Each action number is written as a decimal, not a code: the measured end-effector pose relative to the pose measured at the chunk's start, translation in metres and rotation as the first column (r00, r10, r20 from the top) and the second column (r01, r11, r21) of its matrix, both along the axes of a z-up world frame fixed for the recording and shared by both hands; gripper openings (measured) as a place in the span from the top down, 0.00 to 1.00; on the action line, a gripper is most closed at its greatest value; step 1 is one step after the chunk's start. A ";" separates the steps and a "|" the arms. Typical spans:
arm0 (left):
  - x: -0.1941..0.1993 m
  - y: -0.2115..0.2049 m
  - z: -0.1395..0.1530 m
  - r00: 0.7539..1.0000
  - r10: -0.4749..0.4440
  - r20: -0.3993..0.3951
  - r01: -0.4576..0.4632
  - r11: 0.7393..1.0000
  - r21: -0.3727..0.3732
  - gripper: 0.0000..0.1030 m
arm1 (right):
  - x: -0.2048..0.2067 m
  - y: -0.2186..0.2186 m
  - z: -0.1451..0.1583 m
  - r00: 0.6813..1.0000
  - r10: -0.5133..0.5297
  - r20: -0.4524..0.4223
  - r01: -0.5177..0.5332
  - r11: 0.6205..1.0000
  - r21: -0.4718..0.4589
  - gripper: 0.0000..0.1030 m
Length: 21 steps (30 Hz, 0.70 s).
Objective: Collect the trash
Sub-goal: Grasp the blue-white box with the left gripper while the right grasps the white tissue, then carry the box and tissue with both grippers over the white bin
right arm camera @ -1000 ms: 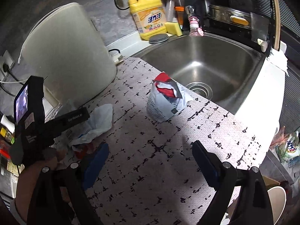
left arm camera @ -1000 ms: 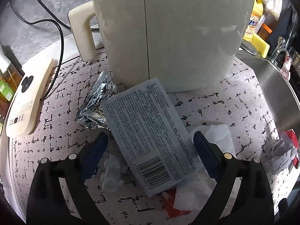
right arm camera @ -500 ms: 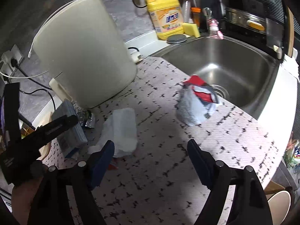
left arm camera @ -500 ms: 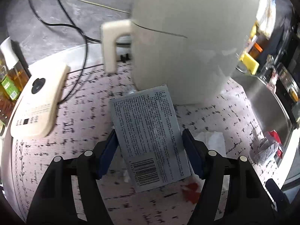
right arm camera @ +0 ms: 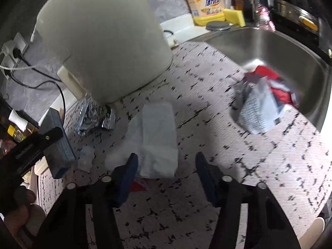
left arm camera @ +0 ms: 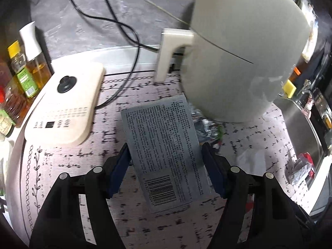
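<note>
Several pieces of trash are lying on the patterned counter (right arm camera: 259,166) around a large white appliance (right arm camera: 103,41). The left gripper (left arm camera: 166,166) is holding a flat grey box (left arm camera: 166,151) printed with small text and a barcode; its jaws are pressing on the two long edges of the box, and the box is sitting tilted above the counter. In the right wrist view that same box (right arm camera: 60,145) is showing at the left edge, clamped in the left gripper (right arm camera: 49,145) with a hand (right arm camera: 18,213) below it. Crumpled foil wrappers (right arm camera: 95,116) are lying against the base of the appliance, just beside the box. A small clear plastic scrap (right arm camera: 86,158) is resting on the counter near the wrappers. The right gripper (right arm camera: 166,166) is hanging over a white tissue (right arm camera: 155,141); its jaws are closing, with the near edge of the tissue lying between them, and the pads are not pressing on it. A red scrap (right arm camera: 138,186) is showing just under the tissue's near edge. A crumpled red and white packet (right arm camera: 263,101) is sitting well apart to the right, at the rim of the steel sink (right arm camera: 269,41). Behind the sink, a yellow detergent bottle (right arm camera: 205,2) and a yellow sponge (right arm camera: 234,14) are standing side by side. A white control unit (left arm camera: 64,108) is lying left of the held box.
</note>
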<state>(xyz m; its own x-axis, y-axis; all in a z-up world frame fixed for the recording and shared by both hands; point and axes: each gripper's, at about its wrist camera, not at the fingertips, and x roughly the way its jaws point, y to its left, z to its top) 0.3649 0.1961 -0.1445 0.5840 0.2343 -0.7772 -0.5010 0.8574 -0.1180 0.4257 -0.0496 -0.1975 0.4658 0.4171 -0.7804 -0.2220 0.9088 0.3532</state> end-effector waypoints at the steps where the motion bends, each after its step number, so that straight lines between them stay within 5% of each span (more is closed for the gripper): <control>1: -0.002 0.003 0.000 1.000 0.007 -0.002 -0.007 1.000 0.000 0.33 | 0.000 0.002 -0.002 1.000 0.008 -0.008 -0.008 1.000 0.000 0.59; 3: -0.006 0.007 0.000 1.000 0.015 -0.004 -0.015 1.000 0.003 0.33 | 0.001 0.008 -0.007 0.999 0.031 -0.025 -0.031 1.000 -0.003 0.82; 6: -0.010 0.009 0.001 1.000 0.018 -0.002 -0.018 1.000 0.005 0.33 | -0.002 0.011 -0.005 0.999 0.044 -0.012 -0.044 0.999 -0.004 0.97; 21: -0.017 -0.016 0.015 0.991 -0.109 0.080 0.110 0.994 -0.005 0.33 | -0.048 -0.012 0.046 0.989 -0.053 0.141 0.053 0.999 -0.001 0.99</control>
<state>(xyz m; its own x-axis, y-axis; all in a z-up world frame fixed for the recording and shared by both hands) 0.3482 0.1801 -0.1293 0.6658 0.1580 -0.7292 -0.3926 0.9053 -0.1622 0.3779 -0.0616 -0.1511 0.5928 0.3854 -0.7071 -0.2209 0.9222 0.3174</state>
